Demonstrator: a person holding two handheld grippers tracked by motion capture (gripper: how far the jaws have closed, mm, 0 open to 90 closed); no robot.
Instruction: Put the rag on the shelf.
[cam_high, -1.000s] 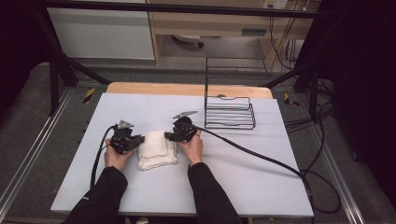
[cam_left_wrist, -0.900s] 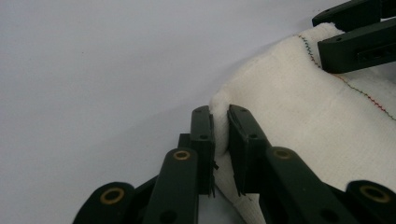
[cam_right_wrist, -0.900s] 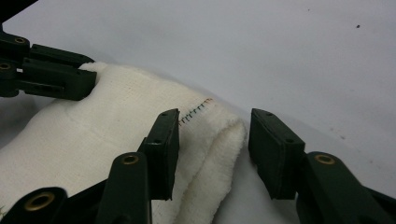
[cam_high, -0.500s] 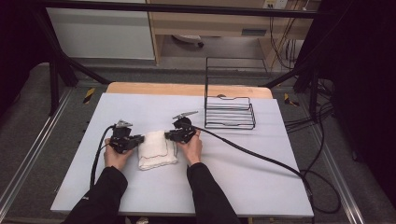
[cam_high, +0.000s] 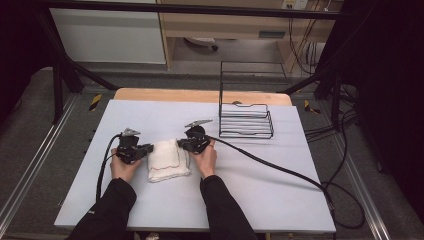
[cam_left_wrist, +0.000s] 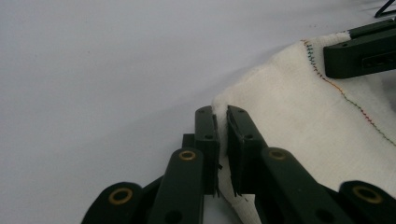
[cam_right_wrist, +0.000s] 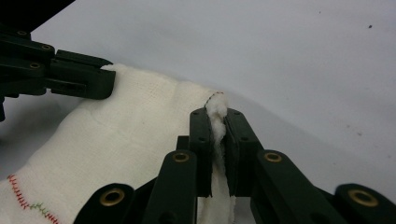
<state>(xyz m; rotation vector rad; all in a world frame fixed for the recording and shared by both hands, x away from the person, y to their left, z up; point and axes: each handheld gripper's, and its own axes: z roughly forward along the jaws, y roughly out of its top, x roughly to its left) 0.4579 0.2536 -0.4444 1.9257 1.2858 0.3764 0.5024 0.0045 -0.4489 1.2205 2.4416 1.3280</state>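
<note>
A folded white cloth (cam_high: 166, 159) with a coloured stitched hem lies on the grey table between my two hands. My left gripper (cam_high: 148, 148) is shut on the cloth's far left corner; in the left gripper view the jaws pinch the cloth (cam_left_wrist: 299, 107) edge at my left gripper (cam_left_wrist: 221, 114). At the far right corner, my right gripper (cam_high: 181, 144) is shut on the cloth too. The right gripper view shows a bunched fold of cloth (cam_right_wrist: 140, 126) squeezed in my right gripper (cam_right_wrist: 215, 114). Each gripper view also shows the other gripper's jaw farther off.
A black wire basket (cam_high: 246, 120) with a tall wire frame stands at the back right of the table (cam_high: 280, 200). A thick black cable (cam_high: 280, 167) trails from the right gripper across the table to the right edge. Another cable (cam_high: 104, 167) loops from the left gripper.
</note>
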